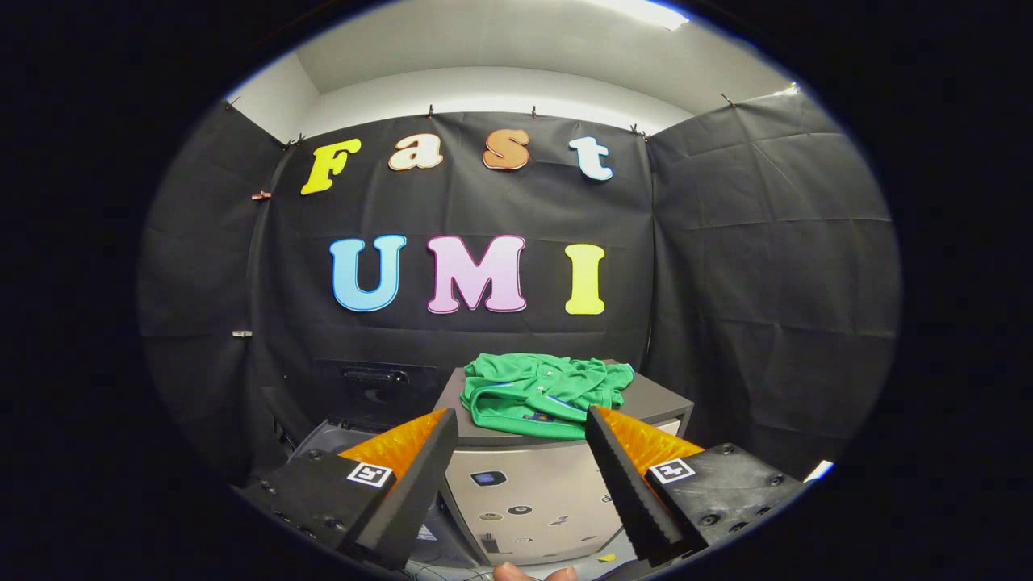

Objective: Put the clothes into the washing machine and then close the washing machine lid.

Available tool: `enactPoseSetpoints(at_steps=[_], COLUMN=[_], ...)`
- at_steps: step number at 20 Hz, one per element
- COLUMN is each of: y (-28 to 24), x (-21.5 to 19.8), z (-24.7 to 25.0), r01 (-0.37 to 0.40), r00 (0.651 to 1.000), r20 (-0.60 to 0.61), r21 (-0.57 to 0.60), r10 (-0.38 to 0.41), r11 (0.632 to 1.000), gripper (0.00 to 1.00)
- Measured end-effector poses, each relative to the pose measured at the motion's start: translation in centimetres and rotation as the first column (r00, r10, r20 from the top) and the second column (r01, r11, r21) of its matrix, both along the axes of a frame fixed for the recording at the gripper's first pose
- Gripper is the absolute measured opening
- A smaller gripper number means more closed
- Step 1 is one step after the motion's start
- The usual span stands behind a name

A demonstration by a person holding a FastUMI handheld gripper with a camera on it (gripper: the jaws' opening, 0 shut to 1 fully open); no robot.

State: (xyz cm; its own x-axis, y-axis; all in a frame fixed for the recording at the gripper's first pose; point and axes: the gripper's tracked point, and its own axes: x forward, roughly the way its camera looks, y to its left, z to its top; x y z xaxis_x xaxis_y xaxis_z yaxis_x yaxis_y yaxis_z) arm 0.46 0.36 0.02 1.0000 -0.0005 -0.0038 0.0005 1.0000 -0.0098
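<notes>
black cloth walls close in the booth. at left, a dark washing machine (355, 403) stands beside a grey cabinet (524, 500). green clothes (542, 394) lie bunched on the cabinet top, beyond the gripper (520, 421), whose jaws stand wide, holding nothing.

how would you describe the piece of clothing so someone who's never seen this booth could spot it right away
Look at the grey washing machine standing before the black cloth wall. On its dark flat top lies a crumpled green shirt, just beyond the open, empty gripper jaws. It is the only bright green, soft thing there.
</notes>
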Motion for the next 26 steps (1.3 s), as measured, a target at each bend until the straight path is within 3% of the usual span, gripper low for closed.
enactPoseSetpoints(at_steps=[8, 16, 22, 26], y=[0.5, -1.0, -2.3, -2.5], x=[1.8, 10.3, 18.3, 23.2], z=[1.3, 6.9, 4.6, -0.5], r01=[-0.017, -0.048, -0.086, -0.11], r00=[0.999, 0.997, 0.991, 0.947], r20=[0.027, 0.061, -0.108, -0.307], r21=[-0.007, -0.023, -0.036, -0.023], r10=[0.017, 0.049, 0.082, 0.097], r11=[1.0, 0.999, 0.996, 0.994], gripper=[0.99, 0.98, 0.98, 0.98])
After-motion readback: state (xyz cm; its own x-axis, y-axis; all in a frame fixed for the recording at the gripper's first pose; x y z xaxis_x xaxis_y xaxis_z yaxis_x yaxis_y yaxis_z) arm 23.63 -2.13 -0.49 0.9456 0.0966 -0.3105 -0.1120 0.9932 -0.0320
